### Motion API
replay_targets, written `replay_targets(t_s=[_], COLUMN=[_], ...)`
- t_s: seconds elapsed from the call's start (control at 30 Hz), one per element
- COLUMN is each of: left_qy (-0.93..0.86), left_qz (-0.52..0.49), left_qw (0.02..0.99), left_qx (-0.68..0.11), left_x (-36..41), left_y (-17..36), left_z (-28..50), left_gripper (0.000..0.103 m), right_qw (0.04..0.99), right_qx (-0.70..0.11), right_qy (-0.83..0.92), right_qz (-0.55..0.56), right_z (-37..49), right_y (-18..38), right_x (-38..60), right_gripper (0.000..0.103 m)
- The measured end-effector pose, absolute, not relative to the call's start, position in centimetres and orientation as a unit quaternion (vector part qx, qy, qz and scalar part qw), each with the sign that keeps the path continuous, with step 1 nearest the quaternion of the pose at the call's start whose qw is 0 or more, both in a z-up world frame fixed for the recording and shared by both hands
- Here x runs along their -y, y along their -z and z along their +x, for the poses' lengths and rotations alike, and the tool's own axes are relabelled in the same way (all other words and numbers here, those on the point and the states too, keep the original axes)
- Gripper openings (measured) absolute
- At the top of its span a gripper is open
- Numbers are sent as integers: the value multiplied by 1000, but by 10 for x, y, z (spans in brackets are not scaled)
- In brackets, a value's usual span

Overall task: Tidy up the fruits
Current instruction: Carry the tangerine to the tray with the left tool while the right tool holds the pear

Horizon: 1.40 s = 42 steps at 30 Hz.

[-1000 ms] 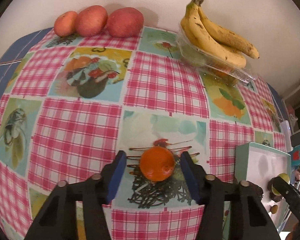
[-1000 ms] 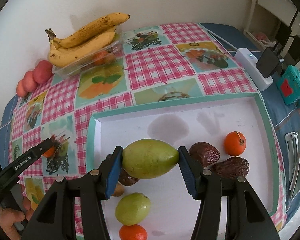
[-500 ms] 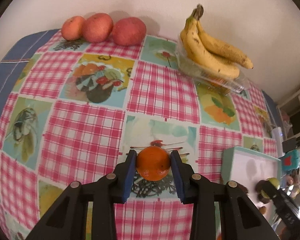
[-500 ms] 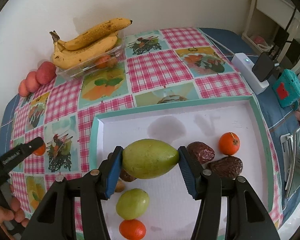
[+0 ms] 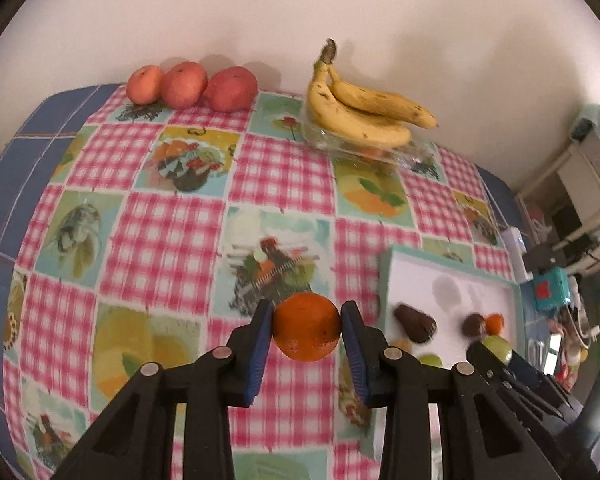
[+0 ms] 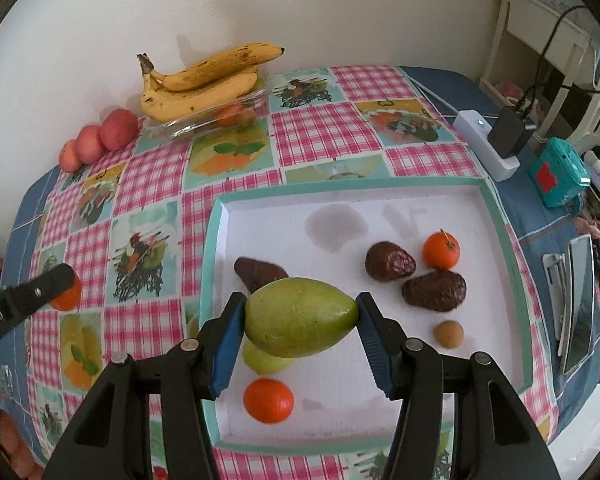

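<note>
My left gripper (image 5: 306,334) is shut on an orange mandarin (image 5: 306,332) and holds it above the checked tablecloth, left of the tray (image 5: 384,272). In the right wrist view that mandarin (image 6: 66,298) shows beside the left gripper's black finger (image 6: 32,292). My right gripper (image 6: 300,318) is shut on a green mango (image 6: 300,316) over the white tray (image 6: 496,216). On the tray lie two mandarins (image 6: 268,400) (image 6: 441,251), several brown avocados (image 6: 434,290), a green fruit (image 6: 262,360) partly hidden under the mango, and a small tan fruit (image 6: 448,334).
Bananas (image 6: 204,84) rest on a clear punnet (image 6: 208,124) by the far wall, with three red apples (image 5: 192,86) to their left. A white power strip (image 6: 486,148) with a black charger, a teal box (image 6: 560,172) and a phone (image 6: 578,304) lie right of the tray.
The left gripper closed on the mandarin, lifted it off the cloth and carried it toward the tray. The right gripper rose a little with the mango still in it.
</note>
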<state>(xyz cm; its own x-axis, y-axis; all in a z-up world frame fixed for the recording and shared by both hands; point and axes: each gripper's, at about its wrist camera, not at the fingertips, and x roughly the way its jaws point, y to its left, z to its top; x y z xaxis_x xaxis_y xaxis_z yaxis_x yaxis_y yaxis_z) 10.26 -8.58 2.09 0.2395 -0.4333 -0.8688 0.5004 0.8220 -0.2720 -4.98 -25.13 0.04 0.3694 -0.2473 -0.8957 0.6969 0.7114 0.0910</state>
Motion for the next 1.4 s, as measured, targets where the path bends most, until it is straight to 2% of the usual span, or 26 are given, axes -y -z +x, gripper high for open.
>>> replay_targets(t_s=[0.37,0.8,1.2,1.4], left_qy=[329,398,438,431], left_qz=[49,116,169,192], left_qw=[773,734,694,681], left_qx=[-540,-539,-546,-560], left_x=[88,149,188,197], left_y=[-27,-15,16,35], left_z=[40,-26,-69,-76], left_gripper=[37,37,37,37], right_qw=[790,759,742,721], right_qx=[-465,-448,-444,-477], right_qy=[318,381,404,395], right_qz=[242,277,299,312], right_z=[-98,-160,-183,-180], right_y=[-6,3,13,38], right_x=[256,305,327,333], right_gripper=[57,57,57,57])
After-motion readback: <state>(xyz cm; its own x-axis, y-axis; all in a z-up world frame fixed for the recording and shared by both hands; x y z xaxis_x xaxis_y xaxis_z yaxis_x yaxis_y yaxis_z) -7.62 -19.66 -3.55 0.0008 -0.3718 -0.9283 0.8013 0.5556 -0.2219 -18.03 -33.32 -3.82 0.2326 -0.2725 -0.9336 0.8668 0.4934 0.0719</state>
